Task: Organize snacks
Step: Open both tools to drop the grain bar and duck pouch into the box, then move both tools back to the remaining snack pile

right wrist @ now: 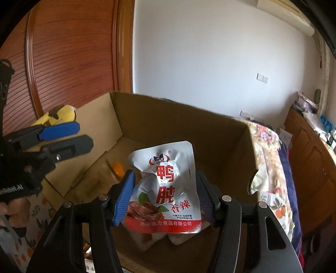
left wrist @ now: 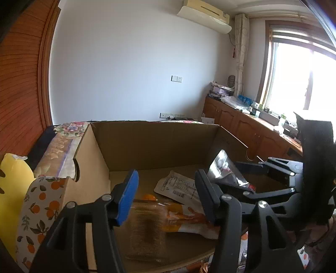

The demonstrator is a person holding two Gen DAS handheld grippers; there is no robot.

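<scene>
Both grippers reach over an open cardboard box (left wrist: 155, 145). Between the fingers of the right gripper (right wrist: 164, 199) stands a white and red snack pouch (right wrist: 166, 187) with large red Chinese characters and a picture of cooked meat. Its blue pad (right wrist: 124, 199) and the dark pad opposite press against the pouch's two side edges, so the pouch is clamped upright above the inside of the box. In the left wrist view the same pouch (left wrist: 224, 168) shows its shiny silver back, sticking up from the right gripper (left wrist: 247, 180) near the box's right wall.

On the other side, the left gripper (left wrist: 168, 197) has its fingers spread apart with nothing between them. Below and beyond them, on the box floor, lies a clear bread bag (left wrist: 168, 218) with orange print, and just behind it a flat white packet (left wrist: 178, 187) with a barcode facing up. From the right wrist view the left gripper (right wrist: 69, 136) comes in from the left above the box's folded-out flap, held by a gloved hand (right wrist: 12, 189).

Outside the box sit a cloth with an orange-fruit pattern (left wrist: 35, 210), a yellow plush toy (left wrist: 12, 189) and a floral blanket (left wrist: 63, 147). Further off are a white wall, a louvred wooden door (right wrist: 69, 56), an air conditioner (left wrist: 204, 15), and wooden cabinets (left wrist: 241, 124) under a bright window (left wrist: 298, 77).
</scene>
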